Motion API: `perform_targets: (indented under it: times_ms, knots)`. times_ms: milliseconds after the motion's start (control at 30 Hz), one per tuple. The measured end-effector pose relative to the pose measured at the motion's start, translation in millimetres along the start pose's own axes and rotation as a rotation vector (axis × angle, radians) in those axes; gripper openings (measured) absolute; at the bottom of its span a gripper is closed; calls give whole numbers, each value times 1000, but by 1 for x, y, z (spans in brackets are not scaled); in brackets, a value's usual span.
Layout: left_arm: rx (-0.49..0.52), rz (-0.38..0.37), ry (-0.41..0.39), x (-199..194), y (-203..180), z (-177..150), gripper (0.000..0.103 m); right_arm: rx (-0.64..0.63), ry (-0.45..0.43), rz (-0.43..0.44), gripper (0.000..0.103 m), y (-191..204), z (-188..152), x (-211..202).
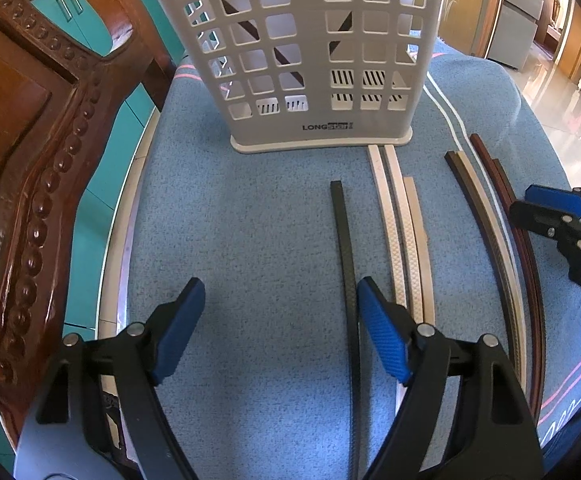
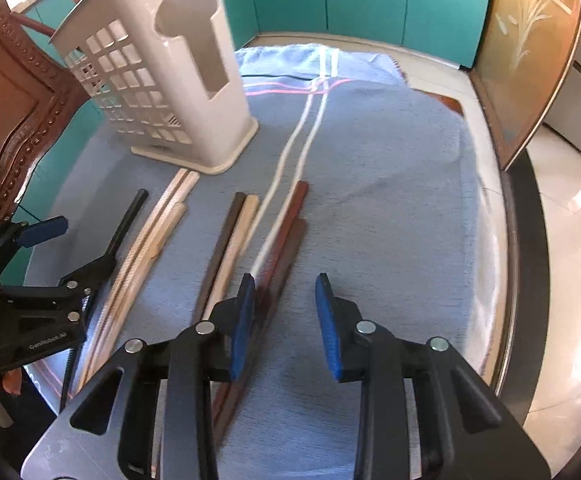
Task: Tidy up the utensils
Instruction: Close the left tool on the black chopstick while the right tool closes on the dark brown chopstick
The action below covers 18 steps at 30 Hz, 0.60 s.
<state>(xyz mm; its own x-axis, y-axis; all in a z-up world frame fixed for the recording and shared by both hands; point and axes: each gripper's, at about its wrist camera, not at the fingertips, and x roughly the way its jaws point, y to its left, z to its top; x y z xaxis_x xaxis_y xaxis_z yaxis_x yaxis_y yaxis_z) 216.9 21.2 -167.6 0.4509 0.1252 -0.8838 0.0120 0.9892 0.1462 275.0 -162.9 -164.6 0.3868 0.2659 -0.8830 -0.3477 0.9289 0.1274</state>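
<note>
Bench covered with a blue towel point(image 1: 250, 220); bench rim point(image 1: 118, 240) shows at left. White slotted utensil basket point(image 1: 310, 60) stands upright at the far end, base on the towel; dark chopsticks point(image 1: 250, 32) lean inside it, seen only in pieces through the holes, upper ends cut off by the frame. Loose chopsticks lie lengthwise on the towel in front of it: one black chopstick point(image 1: 344, 248), three cream chopsticks point(image 1: 400, 232), a brown-and-cream pair point(image 1: 486, 216), and a red-brown pair point(image 2: 286, 232) farthest right. Left claw point(image 1: 280, 328) is wide open, holding nothing; its right finger sits just beside the black chopstick and covers the near ends of the cream ones. Right claw point(image 2: 286, 320) is open, narrower, empty; its left finger overlaps the red-brown pair, contact not clear. Right view is motion-blurred. Carved wooden chair point(image 1: 30, 160) stands at left.
</note>
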Motion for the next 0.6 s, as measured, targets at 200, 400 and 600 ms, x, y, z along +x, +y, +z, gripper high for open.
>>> perform_targets:
  times_ms: [200,400,600]
  knots:
    - [-7,-4,3,1,3,0,80,26,2,36,29,-4,-3,-5]
    - [-9,5,0,2,2,2,81,156,-79,-73,29,-28,12,-10]
    - [-16,6,-3,3,0,3,83,122,-55,-111,30,-15,31,10]
